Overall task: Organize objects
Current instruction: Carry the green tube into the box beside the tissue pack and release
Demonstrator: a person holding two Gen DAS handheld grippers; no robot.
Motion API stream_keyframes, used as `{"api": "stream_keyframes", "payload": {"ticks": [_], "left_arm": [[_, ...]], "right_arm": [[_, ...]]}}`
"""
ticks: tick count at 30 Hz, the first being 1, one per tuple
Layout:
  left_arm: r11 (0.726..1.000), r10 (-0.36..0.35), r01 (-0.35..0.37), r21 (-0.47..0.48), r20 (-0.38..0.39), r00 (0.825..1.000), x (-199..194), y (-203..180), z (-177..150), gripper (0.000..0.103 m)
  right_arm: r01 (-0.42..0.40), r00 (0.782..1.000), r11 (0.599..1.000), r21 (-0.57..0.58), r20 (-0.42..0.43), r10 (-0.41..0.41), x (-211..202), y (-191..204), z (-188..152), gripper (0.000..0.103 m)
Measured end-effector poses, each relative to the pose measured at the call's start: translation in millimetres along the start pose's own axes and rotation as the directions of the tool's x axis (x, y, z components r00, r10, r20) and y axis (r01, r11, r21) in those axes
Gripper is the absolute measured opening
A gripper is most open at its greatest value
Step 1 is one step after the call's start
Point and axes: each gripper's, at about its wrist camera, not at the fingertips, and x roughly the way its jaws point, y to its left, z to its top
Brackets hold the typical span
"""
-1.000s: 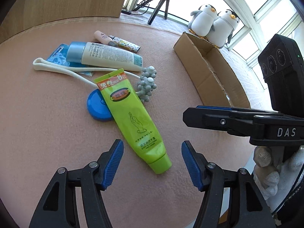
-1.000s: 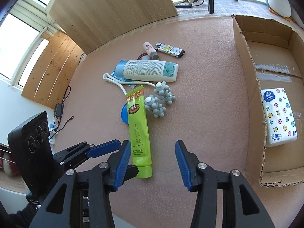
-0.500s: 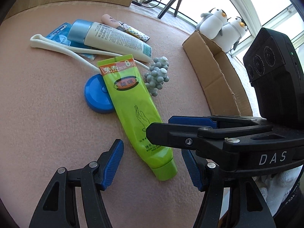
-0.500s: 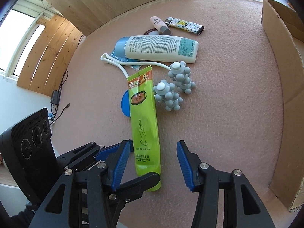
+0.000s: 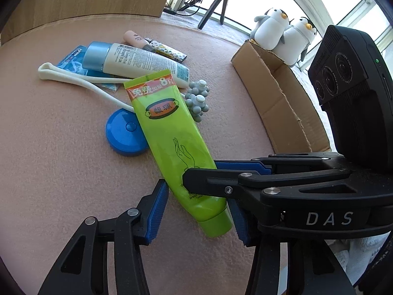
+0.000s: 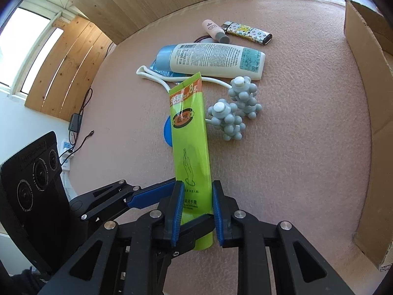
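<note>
Your right gripper pinches the green hand-cream tube near its cap end; left gripper is spread wide around the same tube.

Tube lies on the pink felt table, approx. centre. Cardboard box waits at 3 o'clock. Lotion bottle, lighter, massage-ball roller & blue round tin lie unsorted at 12 o'clock, so most work looks left.

Bright daylight from windows; soft shadows; sharp focus; fisheye-bent, dark-vignetted edges

Both wrist views look closely down, sharing the green tube; opposite sides.
</note>
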Motion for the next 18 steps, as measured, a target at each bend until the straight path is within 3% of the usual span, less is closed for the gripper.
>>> {"api": "stream_keyframes", "payload": {"ticks": [7, 18], "left_arm": [[0.998, -0.006, 0.004, 0.064, 0.032, 0.999, -11.8, -24.8, 17.4, 0.052], [0.974, -0.104, 0.091, 0.207, 0.056, 0.993, 18.9, -125.4, 80.4, 0.052]], "right_arm": [[0.008, 0.997, 1.0, 0.002, 0.073, -0.008, -35.2, -0.5, 2.0, 0.021], [0.084, 0.97, 0.993, 0.081, 0.221, -0.1, -126.0, -55.3, 6.2, 0.021]]}}
